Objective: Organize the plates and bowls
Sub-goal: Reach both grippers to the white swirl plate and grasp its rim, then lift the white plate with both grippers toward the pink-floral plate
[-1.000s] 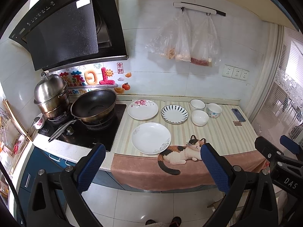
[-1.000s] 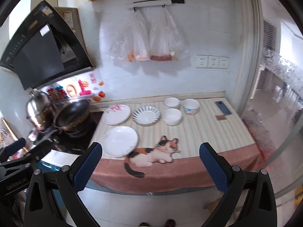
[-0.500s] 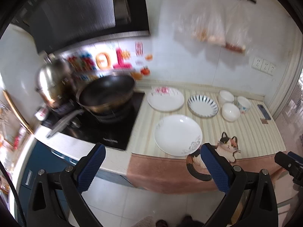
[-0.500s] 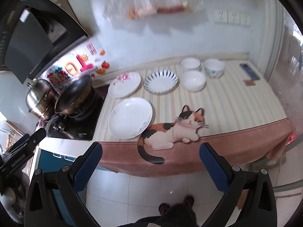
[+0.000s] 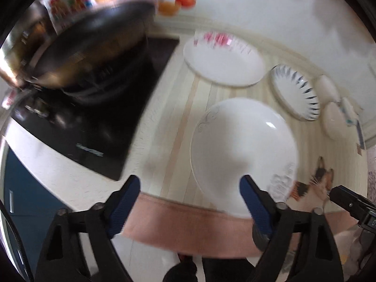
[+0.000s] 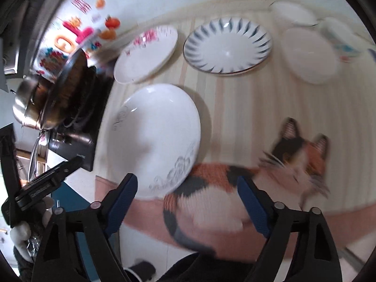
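Plates and bowls sit unsorted on the striped bench (image 5: 169, 108): a white plate (image 5: 242, 150) at centre frame, a pink-flowered plate (image 5: 223, 63) and a blue-rayed plate (image 5: 296, 94) above it, three bowls (image 6: 310, 54) at upper right, all seemingly empty. Nothing appears stacked yet; the whole job seems to remain. Left claw (image 5: 190, 199) and right claw (image 6: 188, 197) both gape wide, holding nothing, low in frame. A dark wok (image 5: 89, 49) sits upper left.
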Demonstrator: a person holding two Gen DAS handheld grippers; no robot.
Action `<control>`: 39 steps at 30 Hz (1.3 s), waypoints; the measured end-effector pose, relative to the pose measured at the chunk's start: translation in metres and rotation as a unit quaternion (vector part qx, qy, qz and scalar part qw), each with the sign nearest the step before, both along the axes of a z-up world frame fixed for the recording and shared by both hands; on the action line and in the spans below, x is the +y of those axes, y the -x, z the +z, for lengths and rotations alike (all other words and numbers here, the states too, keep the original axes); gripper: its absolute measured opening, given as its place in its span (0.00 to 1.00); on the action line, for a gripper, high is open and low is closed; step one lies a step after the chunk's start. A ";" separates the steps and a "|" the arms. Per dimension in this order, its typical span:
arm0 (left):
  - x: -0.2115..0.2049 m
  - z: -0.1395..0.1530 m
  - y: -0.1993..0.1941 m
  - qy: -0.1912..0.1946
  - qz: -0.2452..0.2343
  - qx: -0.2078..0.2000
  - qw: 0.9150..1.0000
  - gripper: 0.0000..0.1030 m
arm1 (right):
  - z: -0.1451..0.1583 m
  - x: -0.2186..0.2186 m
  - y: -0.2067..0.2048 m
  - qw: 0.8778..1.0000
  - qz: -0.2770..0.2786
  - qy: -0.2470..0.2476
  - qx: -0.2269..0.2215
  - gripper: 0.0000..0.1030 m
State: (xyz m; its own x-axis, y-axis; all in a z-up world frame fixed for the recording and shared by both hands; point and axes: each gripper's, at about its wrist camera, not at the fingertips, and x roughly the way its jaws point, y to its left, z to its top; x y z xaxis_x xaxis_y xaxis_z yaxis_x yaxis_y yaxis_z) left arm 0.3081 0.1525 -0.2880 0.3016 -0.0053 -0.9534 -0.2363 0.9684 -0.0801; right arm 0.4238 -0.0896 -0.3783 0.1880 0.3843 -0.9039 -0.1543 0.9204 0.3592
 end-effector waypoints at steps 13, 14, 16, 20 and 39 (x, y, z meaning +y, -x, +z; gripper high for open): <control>0.016 -0.088 -0.059 0.095 0.007 0.087 0.992 0.32 | -0.084 0.046 -0.083 0.998 0.051 -0.006 0.040 0.21; 0.015 -0.088 -0.058 0.091 0.008 0.087 0.992 0.31 | -0.087 0.046 -0.085 0.998 0.052 -0.008 0.047 0.17; 0.013 -0.086 -0.057 0.084 0.008 0.087 0.993 0.31 | -0.089 0.044 -0.087 0.997 0.051 -0.015 0.052 0.15; 0.013 -0.082 -0.052 0.090 0.013 0.087 0.992 0.31 | -0.088 0.042 -0.086 0.997 0.055 -0.014 0.051 0.15; -0.064 -0.040 -0.059 0.089 -0.055 0.042 0.994 0.31 | -0.037 -0.055 -0.055 0.999 0.004 -0.036 0.034 0.15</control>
State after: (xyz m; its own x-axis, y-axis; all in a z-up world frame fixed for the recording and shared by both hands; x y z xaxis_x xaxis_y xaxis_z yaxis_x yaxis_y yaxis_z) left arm 0.3667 0.0889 -0.3277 0.2095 -0.2042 -0.9563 -0.1435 0.9609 -0.2366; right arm 0.4784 -0.1449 -0.4153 0.1241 0.4499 -0.8844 -0.1350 0.8907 0.4342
